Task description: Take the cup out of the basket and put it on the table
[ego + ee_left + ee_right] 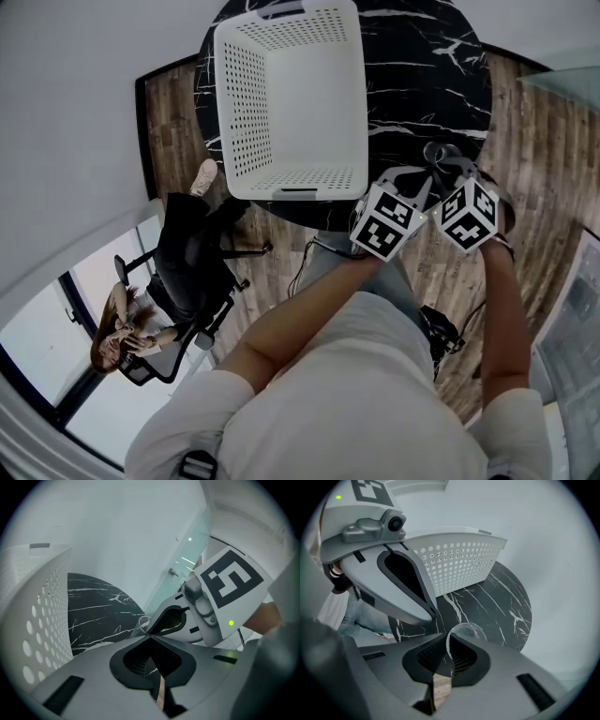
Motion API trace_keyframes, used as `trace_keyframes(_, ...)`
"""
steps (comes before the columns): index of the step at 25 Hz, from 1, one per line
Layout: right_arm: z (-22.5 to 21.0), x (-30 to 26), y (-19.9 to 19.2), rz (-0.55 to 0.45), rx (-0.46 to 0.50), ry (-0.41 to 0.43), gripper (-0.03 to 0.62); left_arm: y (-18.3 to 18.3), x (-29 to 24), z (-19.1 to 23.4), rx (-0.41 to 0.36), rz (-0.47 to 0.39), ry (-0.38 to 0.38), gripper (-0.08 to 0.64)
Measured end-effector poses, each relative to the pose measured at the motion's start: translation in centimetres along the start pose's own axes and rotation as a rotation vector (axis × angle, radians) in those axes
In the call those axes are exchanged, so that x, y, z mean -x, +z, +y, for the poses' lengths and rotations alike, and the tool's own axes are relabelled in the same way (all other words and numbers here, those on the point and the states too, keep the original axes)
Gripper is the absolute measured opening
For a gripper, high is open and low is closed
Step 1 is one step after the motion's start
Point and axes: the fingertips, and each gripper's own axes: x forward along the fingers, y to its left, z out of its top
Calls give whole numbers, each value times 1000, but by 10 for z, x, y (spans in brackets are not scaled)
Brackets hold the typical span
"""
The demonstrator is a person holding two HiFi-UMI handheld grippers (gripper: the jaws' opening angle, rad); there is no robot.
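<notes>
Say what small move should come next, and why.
Probably lower the right gripper and set the cup on the table: its tongs pinch the cup over the marble, and the basket looks empty.

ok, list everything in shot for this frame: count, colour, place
basket: 1, white, perforated, on the table's left part, nothing visible inside
table: 1, round, black marble with white veins, top centre
cup: 1, clear, outside the basket, over the table's near edge, its wall between the right tongs
floor: brown wood planks, around the table
seated person: 1, dark clothes, lower left, on the office chair
office chair: 1, black, lower left
left tongs: 1, grey, tips together, empty, beside the right tongs
right tongs: 1, grey, closed on the cup
marker cubes: 2, black and white, one on each tongs
arms: 2, bare, short white sleeves, bottom centre
</notes>
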Motion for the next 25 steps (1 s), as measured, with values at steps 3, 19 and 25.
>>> trace_keyframes(3, 0, -1, 0, -3, 1, -2, 25, 1, 0, 0, -1, -1, 1, -6)
trace_keyframes(19, 4, -3, 0, -1, 7, -21, 26, 6, 12, 4, -8, -18, 11, -6)
trace_keyframes(25, 3, 5, 4, -13, 1, -52, 26, 6, 19, 1, -15, -21, 8, -6)
